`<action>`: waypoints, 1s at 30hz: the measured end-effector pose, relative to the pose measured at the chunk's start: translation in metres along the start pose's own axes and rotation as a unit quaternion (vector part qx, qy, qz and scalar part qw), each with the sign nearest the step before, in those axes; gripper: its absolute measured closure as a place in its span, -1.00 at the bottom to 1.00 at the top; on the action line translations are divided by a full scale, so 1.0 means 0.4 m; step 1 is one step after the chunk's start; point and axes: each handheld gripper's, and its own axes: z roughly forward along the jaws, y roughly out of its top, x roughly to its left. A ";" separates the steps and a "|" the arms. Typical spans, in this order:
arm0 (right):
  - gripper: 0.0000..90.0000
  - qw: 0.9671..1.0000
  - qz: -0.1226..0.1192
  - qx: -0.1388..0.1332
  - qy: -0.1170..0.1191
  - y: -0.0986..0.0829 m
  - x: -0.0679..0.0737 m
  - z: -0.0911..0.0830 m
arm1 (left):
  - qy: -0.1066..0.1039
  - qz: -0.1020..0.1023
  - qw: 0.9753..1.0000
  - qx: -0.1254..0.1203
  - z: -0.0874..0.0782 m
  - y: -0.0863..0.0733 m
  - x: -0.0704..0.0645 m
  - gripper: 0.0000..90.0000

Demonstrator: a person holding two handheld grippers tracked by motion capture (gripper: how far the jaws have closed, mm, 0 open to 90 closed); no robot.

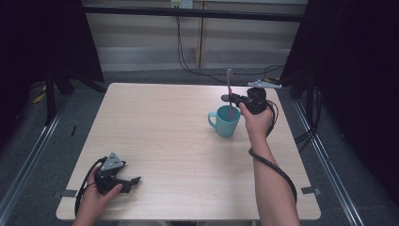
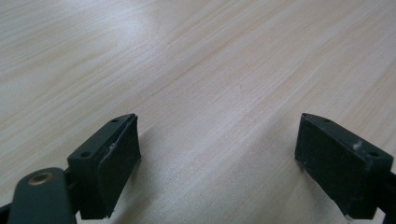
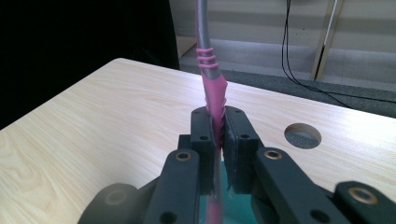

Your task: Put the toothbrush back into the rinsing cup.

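Right tool [image 3: 218,140] clamped on upright pink toothbrush [image 3: 211,79] above teal cup [image 1: 226,121]. Left tool [image 2: 215,163] jaws wide apart, empty, low over desk [image 2: 210,60].

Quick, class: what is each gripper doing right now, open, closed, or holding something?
Left gripper: open, holding nothing, low over the table.
Right gripper: closed on the pink toothbrush, held upright over the teal cup.
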 end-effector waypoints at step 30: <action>0.85 1.000 -0.012 0.018 -0.005 -0.060 -0.006 0.034 | 0.001 0.007 1.000 0.006 -0.002 0.000 0.001 -0.70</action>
